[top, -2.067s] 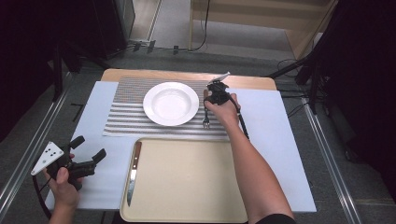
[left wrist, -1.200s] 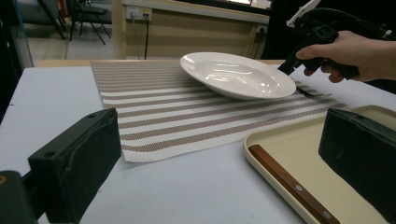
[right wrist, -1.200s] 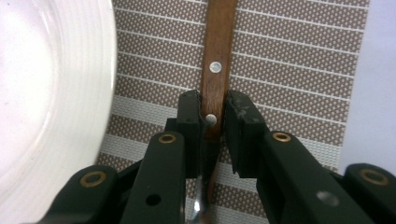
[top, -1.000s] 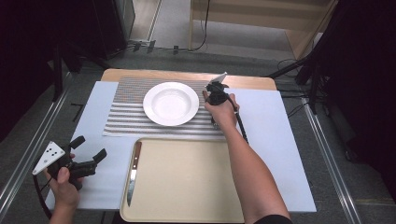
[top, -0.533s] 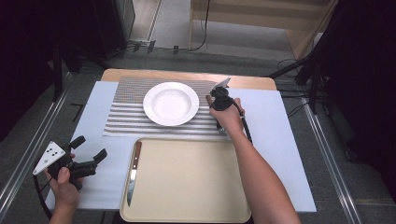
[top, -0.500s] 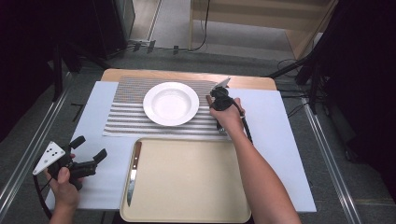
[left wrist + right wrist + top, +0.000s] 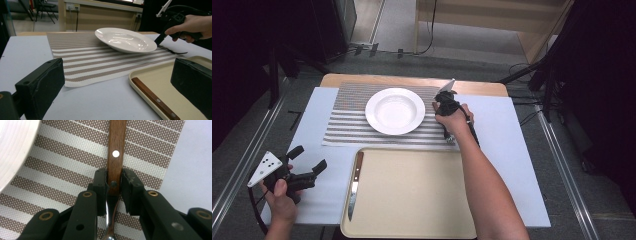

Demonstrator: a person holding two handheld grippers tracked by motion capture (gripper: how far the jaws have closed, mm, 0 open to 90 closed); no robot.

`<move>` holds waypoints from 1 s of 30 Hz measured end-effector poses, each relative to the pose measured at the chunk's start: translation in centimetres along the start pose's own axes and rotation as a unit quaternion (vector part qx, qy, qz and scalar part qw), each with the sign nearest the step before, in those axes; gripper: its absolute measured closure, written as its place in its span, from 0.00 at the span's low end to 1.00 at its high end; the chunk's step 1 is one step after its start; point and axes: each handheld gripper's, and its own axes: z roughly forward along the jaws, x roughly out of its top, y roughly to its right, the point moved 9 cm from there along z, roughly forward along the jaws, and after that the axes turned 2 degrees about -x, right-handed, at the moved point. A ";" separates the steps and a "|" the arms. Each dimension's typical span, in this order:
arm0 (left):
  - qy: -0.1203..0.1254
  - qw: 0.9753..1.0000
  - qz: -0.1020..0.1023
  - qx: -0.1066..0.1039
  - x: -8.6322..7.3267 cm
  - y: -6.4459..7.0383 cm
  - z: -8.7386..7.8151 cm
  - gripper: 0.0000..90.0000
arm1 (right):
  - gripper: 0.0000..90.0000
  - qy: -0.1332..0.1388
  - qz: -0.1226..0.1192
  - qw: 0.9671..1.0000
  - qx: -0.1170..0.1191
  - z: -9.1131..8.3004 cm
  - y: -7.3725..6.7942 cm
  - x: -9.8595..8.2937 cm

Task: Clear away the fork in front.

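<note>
Shifted slightly rightward, right claw (image 7: 113, 186) clamps wooden-handled fork (image 7: 115, 152) over placemat (image 7: 62, 172).

Your fork (image 7: 115, 157) has a brown wooden handle with pale rivets and a shiny metal neck (its tines can't be made out). It lies flat on the striped placemat (image 7: 62, 162), near the mat's edge, just beside the white plate (image 7: 15, 147); from the left gripper view it shows as a dark sliver (image 7: 172, 50) beyond the plate

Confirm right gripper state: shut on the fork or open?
Shut on the fork: the right gripper has both jaws pressed against the wooden handle, over the striped mat.
</note>
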 end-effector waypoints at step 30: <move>0.005 0.999 -0.018 -0.027 1.8 1.3 0.1 0.00 | 0.85 0.000 -0.019 1.000 0.002 0.0 0.0 0.1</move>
